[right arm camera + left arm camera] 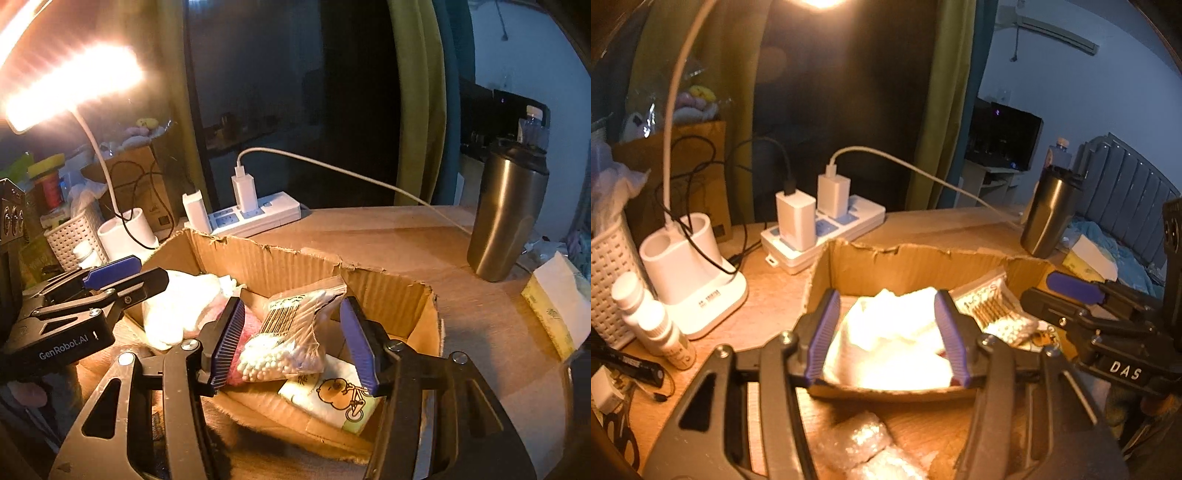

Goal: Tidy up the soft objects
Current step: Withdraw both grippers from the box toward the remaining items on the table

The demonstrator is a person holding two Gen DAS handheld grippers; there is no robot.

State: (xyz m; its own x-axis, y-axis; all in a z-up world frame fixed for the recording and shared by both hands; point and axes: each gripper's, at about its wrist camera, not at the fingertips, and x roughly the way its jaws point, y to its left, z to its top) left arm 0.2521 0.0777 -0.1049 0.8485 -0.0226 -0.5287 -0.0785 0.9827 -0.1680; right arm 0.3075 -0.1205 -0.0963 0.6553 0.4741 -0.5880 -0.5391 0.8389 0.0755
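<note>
While both grippers, left and right, gape unclamped, crumpled white cloth and a glossy cotton-swab bag fill the torn corrugated cardboard box mid-frame.

Black claw, ribbed purple pads

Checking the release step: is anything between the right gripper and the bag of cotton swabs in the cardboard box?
Nothing visible. The right gripper hangs over the cardboard box with its jaws apart on either side of the bag of cotton swabs; the pads are not pressing it, and nothing lies over the bag.
</note>
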